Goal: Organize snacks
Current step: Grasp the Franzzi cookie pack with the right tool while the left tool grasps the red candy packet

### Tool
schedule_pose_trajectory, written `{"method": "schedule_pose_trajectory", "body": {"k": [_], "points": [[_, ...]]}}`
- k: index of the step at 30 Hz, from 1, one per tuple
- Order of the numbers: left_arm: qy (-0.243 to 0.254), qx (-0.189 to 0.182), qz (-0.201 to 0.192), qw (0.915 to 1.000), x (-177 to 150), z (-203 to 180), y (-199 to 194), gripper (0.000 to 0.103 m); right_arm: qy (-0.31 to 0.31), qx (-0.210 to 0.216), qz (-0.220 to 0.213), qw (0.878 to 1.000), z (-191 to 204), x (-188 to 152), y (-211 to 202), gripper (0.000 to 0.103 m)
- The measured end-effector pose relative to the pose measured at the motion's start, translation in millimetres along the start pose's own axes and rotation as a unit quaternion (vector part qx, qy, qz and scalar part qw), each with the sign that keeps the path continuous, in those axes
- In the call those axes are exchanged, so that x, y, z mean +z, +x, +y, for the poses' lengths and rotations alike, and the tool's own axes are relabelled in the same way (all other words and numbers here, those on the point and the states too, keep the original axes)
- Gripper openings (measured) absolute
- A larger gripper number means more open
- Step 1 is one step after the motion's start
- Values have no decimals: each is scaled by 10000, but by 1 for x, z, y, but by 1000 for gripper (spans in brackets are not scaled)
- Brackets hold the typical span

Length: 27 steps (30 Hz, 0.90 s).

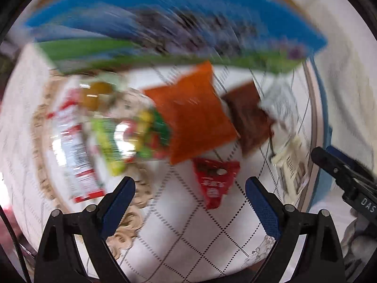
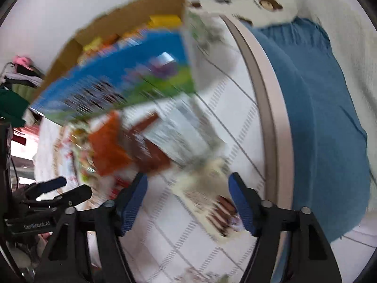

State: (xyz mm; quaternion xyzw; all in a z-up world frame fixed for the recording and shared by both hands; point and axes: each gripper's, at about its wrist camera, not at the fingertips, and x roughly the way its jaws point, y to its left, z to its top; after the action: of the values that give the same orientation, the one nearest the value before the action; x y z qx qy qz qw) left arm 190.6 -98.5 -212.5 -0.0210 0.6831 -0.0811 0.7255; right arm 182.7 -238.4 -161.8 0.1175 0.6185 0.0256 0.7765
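**Blue-Padded Grippers Poised Over Scattered Snacks**

Blue pads stood wide apart on the left gripper [image 1: 190,184], empty above a small red packet [image 1: 215,180] on the quilted white tablecloth [image 1: 188,243]. Just beyond the red packet lay an orange pouch [image 1: 195,115], with a brown pouch [image 1: 251,118] to its right and a clear candy bag [image 1: 132,136] to its left. Farther back stood a blue-and-green box [image 1: 165,28]. The right gripper [image 2: 187,189] bracketed a pale wrapped snack [image 2: 209,202], seemingly without pressing it; blur obscured contact.
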Motion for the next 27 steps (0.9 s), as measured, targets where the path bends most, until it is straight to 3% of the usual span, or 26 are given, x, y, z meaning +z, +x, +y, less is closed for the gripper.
{"method": "schedule_pose_trajectory", "body": {"k": [3, 7, 10, 11, 13, 15, 17, 19, 22, 27], "points": [[412, 58, 276, 9988, 5, -21, 26, 88, -277, -136, 320, 9990, -16, -6, 23, 80], [612, 10, 621, 9962, 3, -34, 51, 49, -958, -136, 744, 9925, -13, -14, 54, 81], [489, -16, 673, 9965, -2, -27, 55, 45, -1175, -300, 936, 9882, -9, -22, 75, 77], [439, 9, 678, 9967, -4, -22, 54, 45, -1116, -345, 962, 9885, -10, -23, 78, 71], [225, 28, 758, 9969, -11, -7, 54, 45, -698, -341, 1052, 9914, -15, -27, 83, 71], [4, -36, 859, 9963, -18, 8, 56, 45, -288, -139, 1164, 9927, -17, -33, 84, 71], [-224, -214, 954, 9950, -25, 21, 59, 45, 366, 495, 1372, 9886, -19, -43, 84, 72], [-351, -357, 1034, 9934, -28, 28, 64, 45, 585, 843, 1467, 9838, -17, -49, 84, 74], [-376, -391, 1086, 9926, -27, 29, 70, 46, 343, 576, 1331, 9888, -11, -54, 83, 75], [-166, -142, 946, 9953, -30, 17, 71, 43, -117, 249, 1182, 9926, 3, -61, 91, 72]]}}
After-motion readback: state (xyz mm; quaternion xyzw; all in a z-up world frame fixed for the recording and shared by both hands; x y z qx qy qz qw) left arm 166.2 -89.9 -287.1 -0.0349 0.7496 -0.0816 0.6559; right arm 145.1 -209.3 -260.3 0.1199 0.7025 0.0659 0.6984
